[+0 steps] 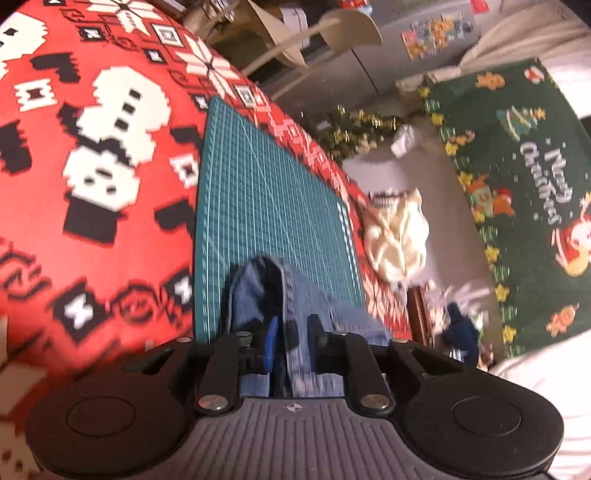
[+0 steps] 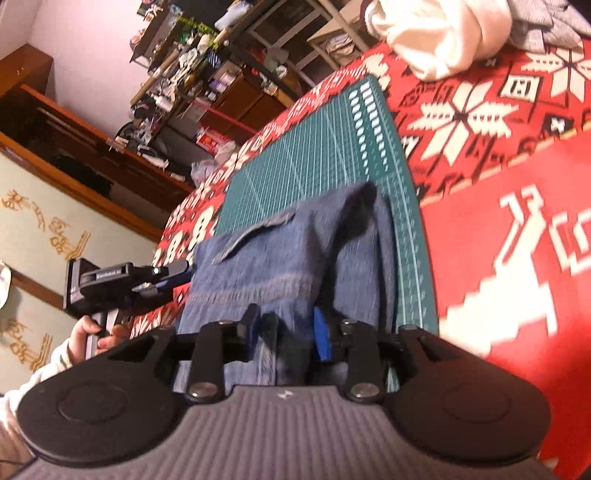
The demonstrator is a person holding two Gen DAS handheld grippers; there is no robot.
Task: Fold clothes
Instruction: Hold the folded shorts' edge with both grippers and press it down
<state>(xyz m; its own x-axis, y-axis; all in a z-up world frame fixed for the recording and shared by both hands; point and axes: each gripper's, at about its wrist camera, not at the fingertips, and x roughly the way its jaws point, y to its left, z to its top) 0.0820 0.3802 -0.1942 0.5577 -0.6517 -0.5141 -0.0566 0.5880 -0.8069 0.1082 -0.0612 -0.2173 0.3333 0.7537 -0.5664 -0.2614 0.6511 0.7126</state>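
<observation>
Denim jeans [image 2: 295, 251] lie ahead on the green cutting mat [image 2: 295, 166] — right gripper [image 2: 288, 328] and left gripper [image 1: 290, 339] each pinch a blurred fold, its clamped edge hidden between the fingers.

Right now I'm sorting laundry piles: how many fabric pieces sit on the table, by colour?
Blue denim garment, gripped by left claw and right claw: 1
White garment: 1
Grey garment: 1
Red patterned tablecloth: 1
Total: 4
</observation>
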